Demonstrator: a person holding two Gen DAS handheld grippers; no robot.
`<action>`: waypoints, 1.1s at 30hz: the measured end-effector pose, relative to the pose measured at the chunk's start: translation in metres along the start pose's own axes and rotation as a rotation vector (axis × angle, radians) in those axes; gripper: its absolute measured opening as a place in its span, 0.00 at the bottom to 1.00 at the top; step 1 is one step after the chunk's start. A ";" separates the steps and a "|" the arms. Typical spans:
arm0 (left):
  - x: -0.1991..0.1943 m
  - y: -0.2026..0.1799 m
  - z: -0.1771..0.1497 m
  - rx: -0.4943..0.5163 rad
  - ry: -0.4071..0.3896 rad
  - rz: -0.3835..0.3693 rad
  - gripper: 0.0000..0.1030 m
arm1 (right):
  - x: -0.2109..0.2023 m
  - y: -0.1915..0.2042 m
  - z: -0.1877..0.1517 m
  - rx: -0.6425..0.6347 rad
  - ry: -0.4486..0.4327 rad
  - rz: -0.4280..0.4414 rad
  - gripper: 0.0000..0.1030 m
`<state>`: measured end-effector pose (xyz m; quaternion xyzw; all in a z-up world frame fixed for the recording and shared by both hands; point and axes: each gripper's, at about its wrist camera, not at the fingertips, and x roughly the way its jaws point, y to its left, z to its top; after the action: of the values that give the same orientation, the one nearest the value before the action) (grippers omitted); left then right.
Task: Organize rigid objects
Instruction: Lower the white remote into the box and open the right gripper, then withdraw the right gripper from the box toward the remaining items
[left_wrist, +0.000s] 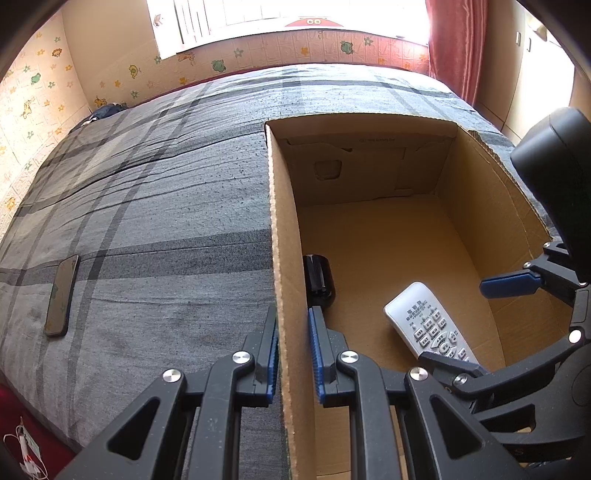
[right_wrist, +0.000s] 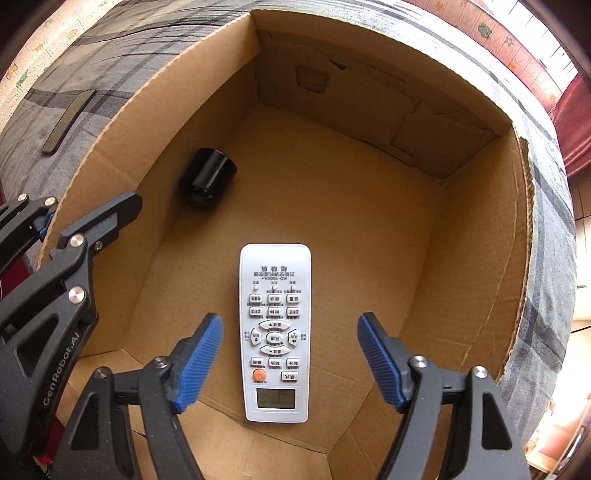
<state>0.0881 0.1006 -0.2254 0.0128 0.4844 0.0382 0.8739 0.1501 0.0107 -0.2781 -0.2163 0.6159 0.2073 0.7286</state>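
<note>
A white remote control (right_wrist: 273, 332) is seen lying flat on the floor of a cardboard box (right_wrist: 480, 258), buttons up. A black cylinder (right_wrist: 208, 177) is laid on its side at 10 o'clock from it, close to the box's left wall. The right gripper (right_wrist: 290, 360) is held spread wide above the remote, grasping nothing. The left gripper (left_wrist: 293, 354) is clenched on the box's left wall (left_wrist: 286, 295). The box is set on a grey plaid bed (left_wrist: 147, 192), where a phone (left_wrist: 62, 295) lies at 9 o'clock, well apart.
</note>
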 end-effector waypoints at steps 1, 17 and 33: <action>0.000 0.000 0.000 0.002 0.000 0.002 0.17 | -0.001 0.001 0.000 -0.001 -0.001 -0.002 0.81; 0.000 0.002 0.000 -0.001 0.000 -0.002 0.17 | -0.036 0.021 -0.015 -0.033 -0.083 -0.053 0.83; 0.000 -0.001 0.000 0.002 0.002 0.002 0.17 | -0.078 -0.009 -0.027 0.008 -0.154 -0.027 0.65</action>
<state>0.0883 0.0998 -0.2255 0.0142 0.4852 0.0386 0.8734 0.1211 -0.0155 -0.2044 -0.2050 0.5561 0.2109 0.7773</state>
